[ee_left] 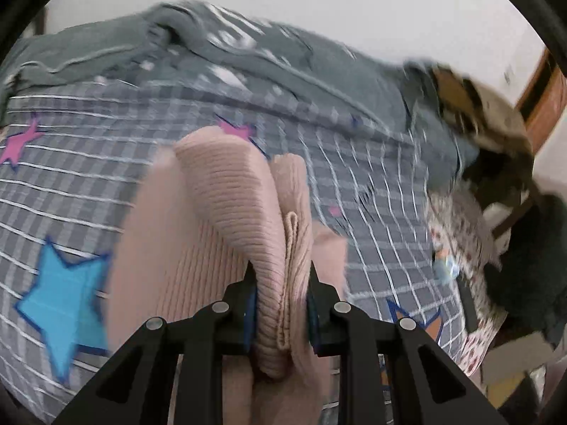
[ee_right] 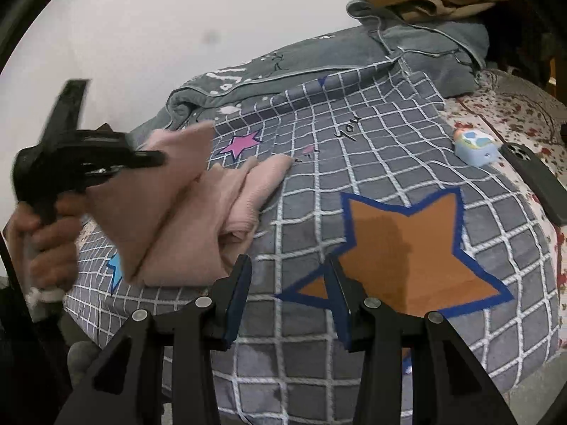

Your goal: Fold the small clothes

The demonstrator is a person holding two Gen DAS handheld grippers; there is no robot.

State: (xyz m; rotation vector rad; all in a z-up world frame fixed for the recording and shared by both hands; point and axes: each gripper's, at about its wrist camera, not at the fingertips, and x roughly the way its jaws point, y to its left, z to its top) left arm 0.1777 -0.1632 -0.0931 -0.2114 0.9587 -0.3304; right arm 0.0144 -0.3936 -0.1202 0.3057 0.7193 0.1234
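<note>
My left gripper (ee_left: 280, 276) pinches a bunched fold of the pink knit garment (ee_left: 226, 219), lifting it off the checked star-print blanket (ee_right: 389, 148); at right, my right gripper (ee_right: 288, 276) hangs part-open, gripping nothing.

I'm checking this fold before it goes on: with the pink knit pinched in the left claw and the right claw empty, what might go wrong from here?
1. The left claw pinches only a bunched ridge of the pink knit garment, so layers may slip and the fold come apart.
2. The right claw stands open and empty over the orange star, so the garment's trailing end may drag and crumple.
</note>
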